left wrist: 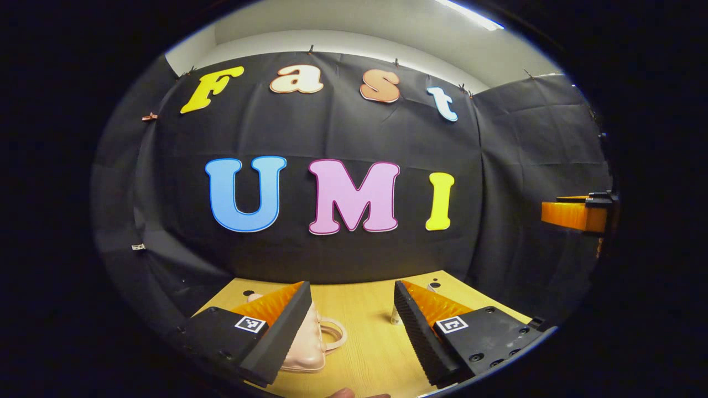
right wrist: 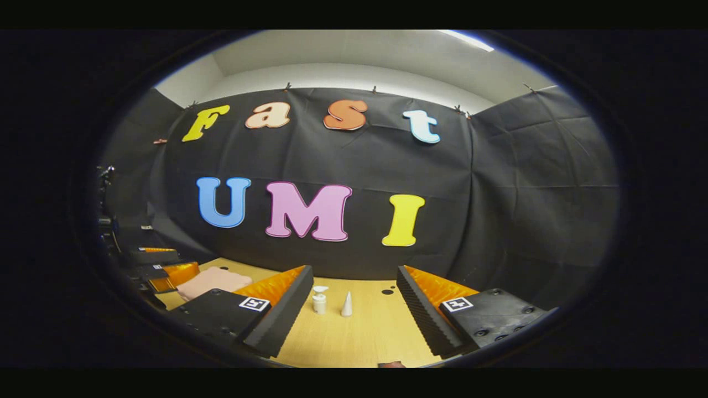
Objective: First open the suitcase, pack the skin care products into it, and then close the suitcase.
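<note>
- Nearest in the left gripper view, the left tongs (left wrist: 352, 326) stand released, jaws spread wide and holding nothing, raised above the wooden worktop (left wrist: 365, 342).
- In the right gripper view the right tongs (right wrist: 354, 315) are likewise spread and hold nothing.
- Just beyond the left tongs lies the small pink suitcase (left wrist: 310, 345), closed, its looped handle (left wrist: 334, 334) pointing toward the middle of the worktop; one finger partly hides it.
- The suitcase looks like a light, hard-shelled case with a smooth, likely slippery skin. The handle or the lid's edge seems the surest place to take hold, with the other tongs steadying the body.
- Farther off in the right gripper view stand two skin care products: a small pump bottle (right wrist: 319, 301) and, beside it but apart, a little cone-shaped tube (right wrist: 347, 304).
- Both look light, stiff and easy to tip; pinching each low across its body should suit.
- The opening step looks not yet done.
</note>
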`<state>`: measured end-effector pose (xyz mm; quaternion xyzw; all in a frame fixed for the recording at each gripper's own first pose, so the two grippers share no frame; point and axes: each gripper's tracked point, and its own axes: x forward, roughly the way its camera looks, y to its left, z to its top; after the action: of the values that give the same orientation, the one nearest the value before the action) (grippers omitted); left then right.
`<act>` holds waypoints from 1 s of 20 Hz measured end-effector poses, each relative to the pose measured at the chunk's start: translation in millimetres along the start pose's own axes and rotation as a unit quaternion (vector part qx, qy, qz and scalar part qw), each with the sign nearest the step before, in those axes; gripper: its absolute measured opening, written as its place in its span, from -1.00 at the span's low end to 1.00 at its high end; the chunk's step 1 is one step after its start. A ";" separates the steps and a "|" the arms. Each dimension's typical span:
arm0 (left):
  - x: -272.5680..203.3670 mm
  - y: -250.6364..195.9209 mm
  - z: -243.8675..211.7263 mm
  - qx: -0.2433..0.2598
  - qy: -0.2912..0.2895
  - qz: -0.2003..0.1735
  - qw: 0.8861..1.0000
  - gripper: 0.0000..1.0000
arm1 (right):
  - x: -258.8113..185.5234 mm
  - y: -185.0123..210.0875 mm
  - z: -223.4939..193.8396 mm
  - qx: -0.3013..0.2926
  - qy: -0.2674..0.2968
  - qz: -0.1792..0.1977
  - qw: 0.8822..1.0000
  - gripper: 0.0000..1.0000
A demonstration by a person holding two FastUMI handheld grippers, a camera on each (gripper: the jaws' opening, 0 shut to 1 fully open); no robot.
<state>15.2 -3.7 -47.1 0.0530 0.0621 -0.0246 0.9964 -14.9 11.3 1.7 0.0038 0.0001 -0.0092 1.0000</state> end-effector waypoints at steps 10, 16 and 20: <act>59.4 -12.0 -124.0 -0.130 0.208 -0.071 0.967 0.92 | -14.4 -8.1 -9.3 -0.039 0.013 -0.021 0.999 0.94; 113.5 6.7 -183.1 -0.132 0.312 -0.047 0.940 0.91 | 15.5 -10.9 -29.5 -0.030 0.033 -0.001 0.999 0.93; 150.0 21.1 -216.7 -0.091 0.356 -0.018 0.930 0.91 | 49.7 -21.8 -46.4 -0.009 0.053 0.011 0.998 0.94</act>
<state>138.7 34.4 -277.7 -0.0334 0.4160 -0.0159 0.9086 34.4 -11.0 -44.9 -0.0045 0.0537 0.0024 0.9985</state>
